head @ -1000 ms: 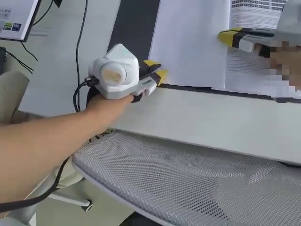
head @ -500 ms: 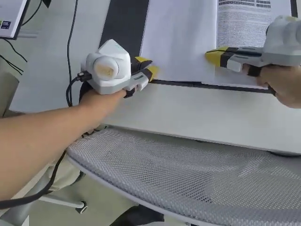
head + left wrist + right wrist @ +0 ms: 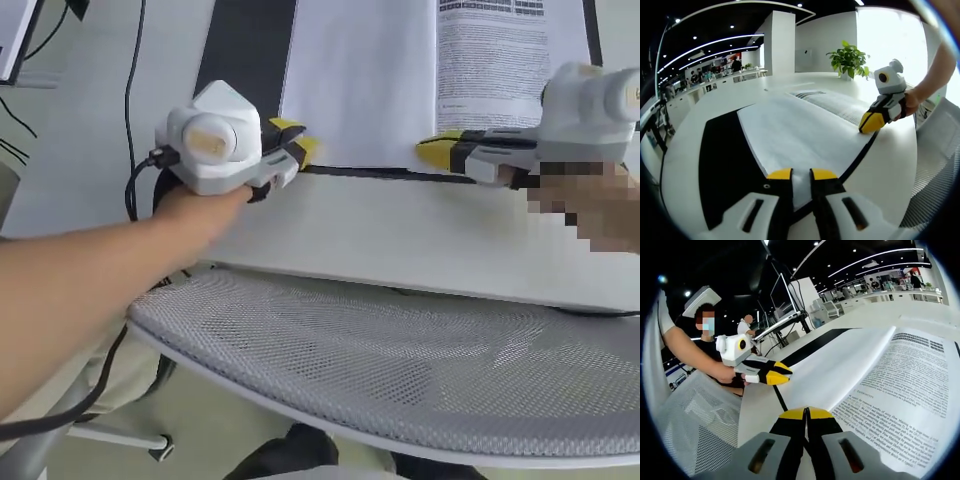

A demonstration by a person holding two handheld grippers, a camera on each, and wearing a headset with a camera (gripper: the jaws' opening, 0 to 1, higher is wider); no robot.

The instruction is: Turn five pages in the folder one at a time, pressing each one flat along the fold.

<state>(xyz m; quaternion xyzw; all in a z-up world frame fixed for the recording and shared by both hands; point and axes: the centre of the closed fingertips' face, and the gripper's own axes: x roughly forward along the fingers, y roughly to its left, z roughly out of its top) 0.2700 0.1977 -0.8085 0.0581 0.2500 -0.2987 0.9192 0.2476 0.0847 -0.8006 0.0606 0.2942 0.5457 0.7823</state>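
Your right gripper (image 3: pixel 432 152) has its jaws pressed together, empty, with its tip on the near edge of the printed page (image 3: pixel 495 50), just beside the fold (image 3: pixel 437 85). Your left gripper (image 3: pixel 292 140) holds its jaws slightly apart at the near corner of the blank page (image 3: pixel 360 80). The black folder (image 3: pixel 240 50) lies open on the white desk (image 3: pixel 400 240), near its front edge. Drive that hard tip along the fold too steeply and you will likely wrinkle the sheet. Pinch carelessly and you may lift two pages at once. Nothing pins the folder, so a sideways push could slide it toward the mesh chair (image 3: pixel 400 370).
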